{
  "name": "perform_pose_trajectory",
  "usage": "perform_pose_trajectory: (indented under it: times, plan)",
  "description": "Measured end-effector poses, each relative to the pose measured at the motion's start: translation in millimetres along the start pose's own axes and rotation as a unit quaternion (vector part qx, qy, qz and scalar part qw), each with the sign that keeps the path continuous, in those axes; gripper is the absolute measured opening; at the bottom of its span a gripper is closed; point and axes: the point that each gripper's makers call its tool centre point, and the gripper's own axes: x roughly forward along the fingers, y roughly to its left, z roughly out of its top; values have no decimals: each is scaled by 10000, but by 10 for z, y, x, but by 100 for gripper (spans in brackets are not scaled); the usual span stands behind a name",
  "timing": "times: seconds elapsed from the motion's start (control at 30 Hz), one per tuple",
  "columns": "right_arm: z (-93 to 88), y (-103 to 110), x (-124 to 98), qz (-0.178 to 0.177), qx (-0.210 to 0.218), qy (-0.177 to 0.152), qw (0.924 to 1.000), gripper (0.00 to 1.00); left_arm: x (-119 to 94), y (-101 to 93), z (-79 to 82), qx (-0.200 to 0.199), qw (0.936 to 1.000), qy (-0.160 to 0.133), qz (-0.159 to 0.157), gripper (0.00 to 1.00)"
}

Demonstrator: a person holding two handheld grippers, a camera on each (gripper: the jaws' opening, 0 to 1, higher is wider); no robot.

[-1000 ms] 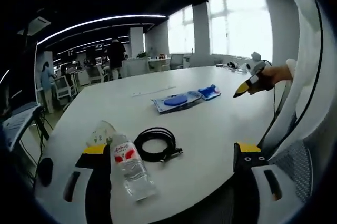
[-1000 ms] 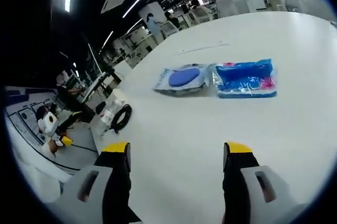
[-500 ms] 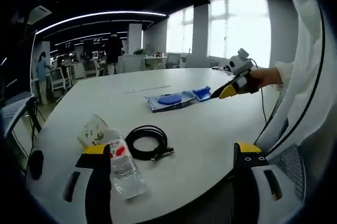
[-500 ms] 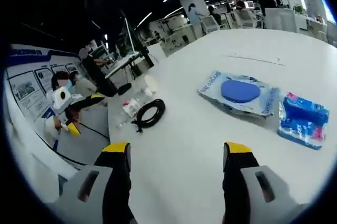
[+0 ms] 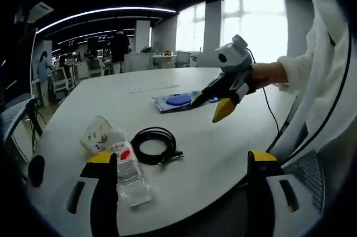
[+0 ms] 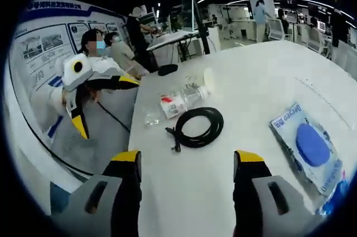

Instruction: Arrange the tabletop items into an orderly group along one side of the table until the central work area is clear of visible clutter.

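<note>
A clear water bottle (image 5: pixel 129 173) with a red label lies on the white table (image 5: pixel 223 148), just past my left gripper (image 5: pixel 181 158), which is open and empty. Beside the bottle lie a tipped printed cup (image 5: pixel 98 135) and a coiled black cable (image 5: pixel 158 146). A blue wipes pack (image 5: pixel 174 101) lies farther back. My right gripper (image 5: pixel 207 109) hovers open above the table in front of that pack. In the right gripper view, the open right gripper (image 6: pixel 187 159) faces the cable (image 6: pixel 201 127), bottle (image 6: pixel 179 100), cup (image 6: pixel 209 76) and wipes pack (image 6: pixel 310 145). The left gripper (image 6: pixel 105 104) hangs off the table's left edge.
A black mouse (image 6: pixel 166 69) lies near the table's far corner, also visible as a mouse (image 5: pixel 35 170) at the left edge. A blue tissue pack (image 6: pixel 333 201) peeks in at bottom right. People sit beyond the table, and office desks fill the background.
The right gripper has swung in from the right toward the table's middle, and its view has turned from the blue packs to the cable and bottle. The items on the table lie as before.
</note>
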Motion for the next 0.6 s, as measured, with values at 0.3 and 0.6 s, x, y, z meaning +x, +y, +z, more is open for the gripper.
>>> perform_pose_trajectory:
  times: [0.3, 0.6]
  plan:
    - [131, 143, 333, 313, -632, 403, 9967, 63, 4, 25, -44, -34, 10000, 65, 35, 99]
    - [256, 233, 642, 623, -940, 603, 9918, 59, 11, 25, -77, 33, 9998, 173, 75, 97]
